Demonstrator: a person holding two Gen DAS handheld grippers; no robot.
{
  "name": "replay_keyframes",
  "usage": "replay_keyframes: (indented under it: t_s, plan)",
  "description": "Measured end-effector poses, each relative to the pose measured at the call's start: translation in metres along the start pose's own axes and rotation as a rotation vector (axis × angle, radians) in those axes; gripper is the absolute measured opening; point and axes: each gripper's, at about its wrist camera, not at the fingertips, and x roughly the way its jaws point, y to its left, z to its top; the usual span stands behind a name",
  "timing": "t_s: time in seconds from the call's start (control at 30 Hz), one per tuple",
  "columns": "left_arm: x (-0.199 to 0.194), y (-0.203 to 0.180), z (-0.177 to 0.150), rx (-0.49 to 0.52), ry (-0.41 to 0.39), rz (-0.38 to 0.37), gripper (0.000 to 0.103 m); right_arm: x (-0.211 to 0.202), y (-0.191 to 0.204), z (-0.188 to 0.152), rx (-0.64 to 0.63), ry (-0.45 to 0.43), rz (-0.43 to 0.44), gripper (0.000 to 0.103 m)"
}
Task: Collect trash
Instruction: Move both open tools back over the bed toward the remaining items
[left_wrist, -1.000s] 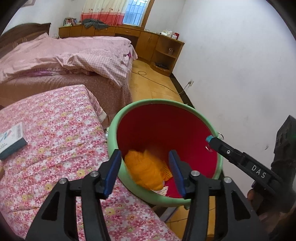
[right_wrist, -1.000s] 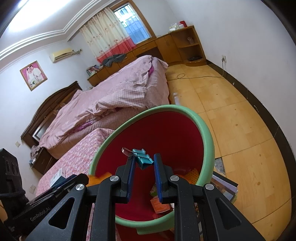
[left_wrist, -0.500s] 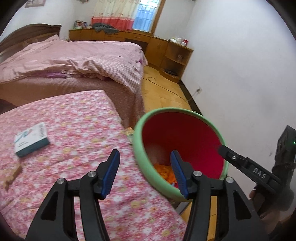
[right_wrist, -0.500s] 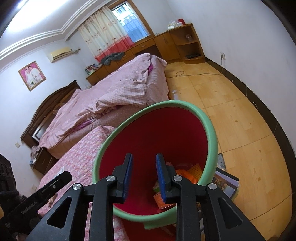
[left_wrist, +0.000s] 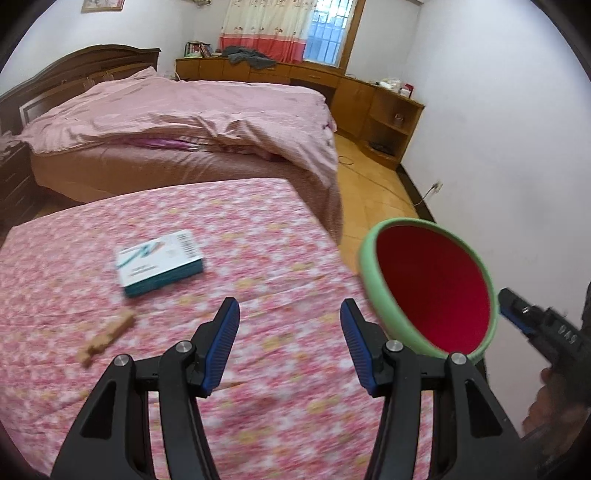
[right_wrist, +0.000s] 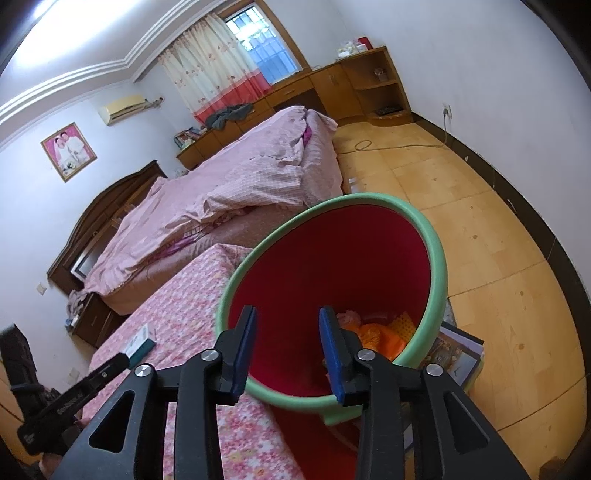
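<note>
A red bin (right_wrist: 343, 258) with a green rim is seen just beside the right edge of the floral-covered table (left_wrist: 258, 229); orange wrappers (right_wrist: 380, 338) lie inside. A white-and-teal box (left_wrist: 159, 263) and a brown scrap (left_wrist: 107, 334) lie flat on the table, near each other.

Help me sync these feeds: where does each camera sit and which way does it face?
Left wrist: on the left gripper, aimed down at the table with box; right gripper at right edge.
Right wrist: on the right gripper, jaws opening, empty, over the bin; left gripper at lower left.
Shared: bin, table, box, bed.
</note>
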Motion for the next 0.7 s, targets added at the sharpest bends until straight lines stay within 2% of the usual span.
replay_keyframes:
  t_s: [0.2, 0.33, 0.7]
  plan:
    - [-0.015, 0.033, -0.008, 0.014, -0.014, 0.076, 0.057, -0.002, 0.013, -0.008, -0.017, 0.021, -0.009, 0.040]
    - [-0.018, 0.058, -0.012, 0.001, -0.002, 0.104, 0.057, -0.006, 0.018, -0.012, -0.016, 0.017, -0.018, 0.048]
    - [-0.001, 0.123, -0.025, -0.061, 0.066, 0.169, 0.057, -0.002, 0.032, -0.022, -0.018, 0.037, -0.060, 0.051]
